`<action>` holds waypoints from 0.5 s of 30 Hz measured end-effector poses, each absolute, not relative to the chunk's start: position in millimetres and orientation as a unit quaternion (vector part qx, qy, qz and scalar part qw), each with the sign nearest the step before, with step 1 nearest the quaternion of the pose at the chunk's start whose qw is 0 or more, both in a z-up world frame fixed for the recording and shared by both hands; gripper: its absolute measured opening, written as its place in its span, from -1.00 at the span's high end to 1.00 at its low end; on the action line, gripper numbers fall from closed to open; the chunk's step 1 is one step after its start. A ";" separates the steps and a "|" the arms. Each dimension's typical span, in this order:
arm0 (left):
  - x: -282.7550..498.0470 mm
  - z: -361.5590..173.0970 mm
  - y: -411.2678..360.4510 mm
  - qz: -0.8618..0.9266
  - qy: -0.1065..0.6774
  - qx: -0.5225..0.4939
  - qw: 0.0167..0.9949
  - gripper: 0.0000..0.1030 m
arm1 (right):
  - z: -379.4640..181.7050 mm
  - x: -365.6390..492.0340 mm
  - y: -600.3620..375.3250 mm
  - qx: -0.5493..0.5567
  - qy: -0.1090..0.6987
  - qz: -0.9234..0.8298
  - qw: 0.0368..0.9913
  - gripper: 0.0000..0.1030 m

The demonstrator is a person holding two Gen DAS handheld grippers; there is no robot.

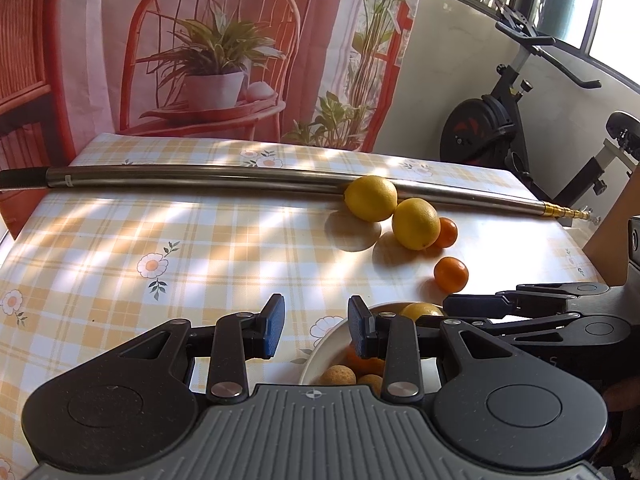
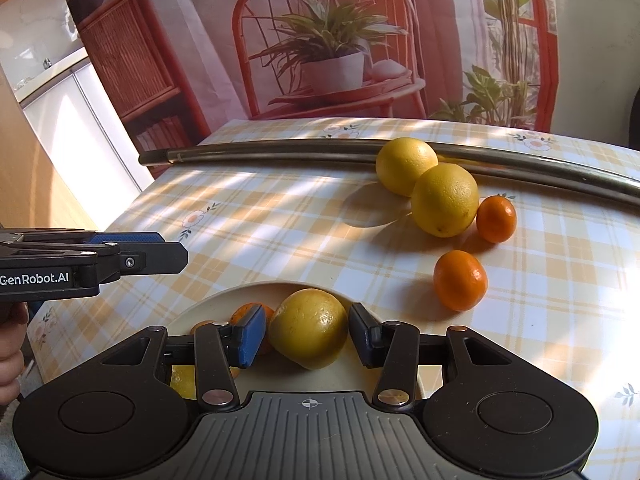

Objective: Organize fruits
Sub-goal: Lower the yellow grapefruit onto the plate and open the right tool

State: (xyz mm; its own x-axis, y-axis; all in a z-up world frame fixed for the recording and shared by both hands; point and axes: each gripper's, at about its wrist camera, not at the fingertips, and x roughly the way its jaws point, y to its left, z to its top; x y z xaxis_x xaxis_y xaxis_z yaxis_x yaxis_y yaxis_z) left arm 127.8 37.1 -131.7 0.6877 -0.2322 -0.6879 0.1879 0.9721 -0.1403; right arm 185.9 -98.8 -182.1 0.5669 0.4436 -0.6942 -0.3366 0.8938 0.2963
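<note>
Yellow lemon (image 2: 308,328), long axis level across the bowl (image 2: 208,308), sits between the right tool's (image 2: 306,340) barely parted pads.

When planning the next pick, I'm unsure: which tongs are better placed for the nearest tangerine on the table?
Probably right. The right tongs, straddling a lemon over the plate, have the tangerine just ahead-right; the empty left tongs would have to cross them.
</note>
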 end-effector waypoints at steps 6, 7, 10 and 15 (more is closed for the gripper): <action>128.4 -130.0 34.7 -0.121 0.377 -0.028 0.918 0.29 | -168.6 180.0 -115.9 0.088 0.393 0.211 0.890 0.15; 128.6 -129.1 34.3 -0.122 0.376 -0.027 0.918 0.29 | -166.5 180.1 -120.4 0.094 0.393 0.212 0.890 0.15; 130.7 -125.4 32.7 -0.125 0.373 -0.023 0.919 0.29 | -161.8 180.1 -129.5 0.094 0.388 0.204 0.894 0.15; 135.5 -119.9 27.2 -0.134 0.372 -0.023 0.918 0.29 | -154.1 181.3 -151.9 0.102 0.378 0.178 0.903 0.15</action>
